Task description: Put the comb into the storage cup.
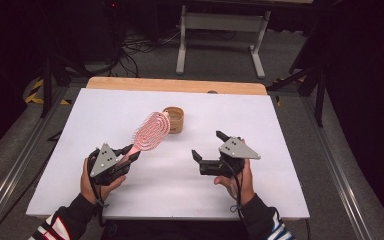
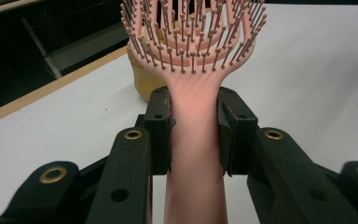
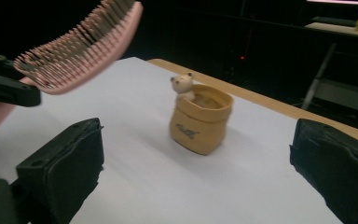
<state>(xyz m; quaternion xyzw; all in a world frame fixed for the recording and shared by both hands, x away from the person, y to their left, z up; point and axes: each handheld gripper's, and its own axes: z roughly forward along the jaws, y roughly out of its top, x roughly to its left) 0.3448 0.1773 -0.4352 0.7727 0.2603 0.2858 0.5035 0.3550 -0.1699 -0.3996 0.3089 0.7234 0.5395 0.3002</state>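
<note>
Left gripper [image 1: 130, 156] is clamping the brush [image 1: 151, 132] by its smooth pink plastic handle, both pads pressing the neck just below the head. The brush is hanging above the table [image 1: 280, 125], its oval, slotted head full of thin ball-tipped pins, angling toward the pot [image 1: 174, 120]. Right gripper [image 1: 207, 147] is standing wide, nothing between the jaws, facing the pot from well apart.

Step, as judged: carrying the brush toward the pot. The next move is likely calling for lowering it into the mouth.

The pot is tan, sack-shaped, with a rolled rim and a small bear figure [image 3: 183, 86] at the edge.
</note>
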